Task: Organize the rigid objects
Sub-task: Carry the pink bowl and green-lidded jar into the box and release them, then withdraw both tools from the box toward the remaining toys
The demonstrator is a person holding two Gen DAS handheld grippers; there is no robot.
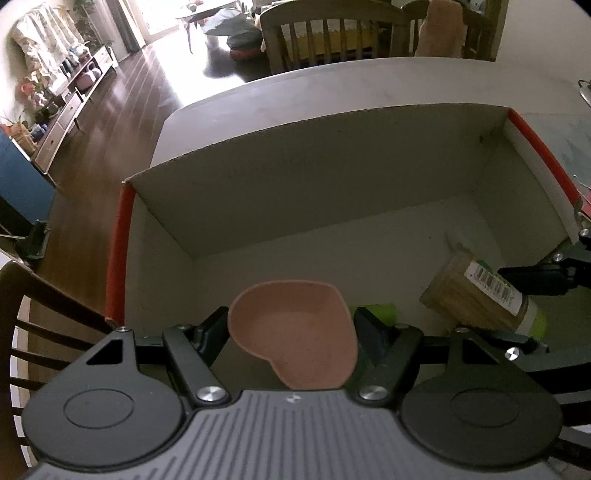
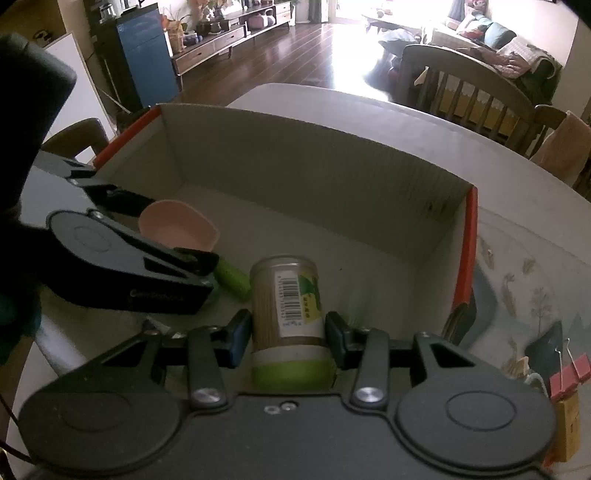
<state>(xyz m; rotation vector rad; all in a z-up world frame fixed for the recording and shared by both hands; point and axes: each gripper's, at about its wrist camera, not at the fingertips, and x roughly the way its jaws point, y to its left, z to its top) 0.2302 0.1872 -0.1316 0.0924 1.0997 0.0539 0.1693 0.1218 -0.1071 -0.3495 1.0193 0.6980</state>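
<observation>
A white cardboard box (image 1: 332, 158) with red outer edges stands on the table; it also shows in the right wrist view (image 2: 295, 158). My left gripper (image 1: 291, 326) is shut on a pink heart-shaped dish (image 1: 295, 332) and holds it inside the box; the dish also shows in the right wrist view (image 2: 177, 225). My right gripper (image 2: 288, 328) is shut on a toothpick jar (image 2: 286, 306) with a green cap, inside the box at the right; the jar also shows in the left wrist view (image 1: 476, 291). A green cylinder (image 2: 231, 277) lies on the box floor between them.
A table mat with a printed pattern (image 2: 524, 280) lies right of the box. A red binder clip (image 2: 569, 373) sits on it near my right gripper. Wooden chairs (image 1: 332, 33) stand beyond the table, and another chair (image 1: 44, 314) at its left.
</observation>
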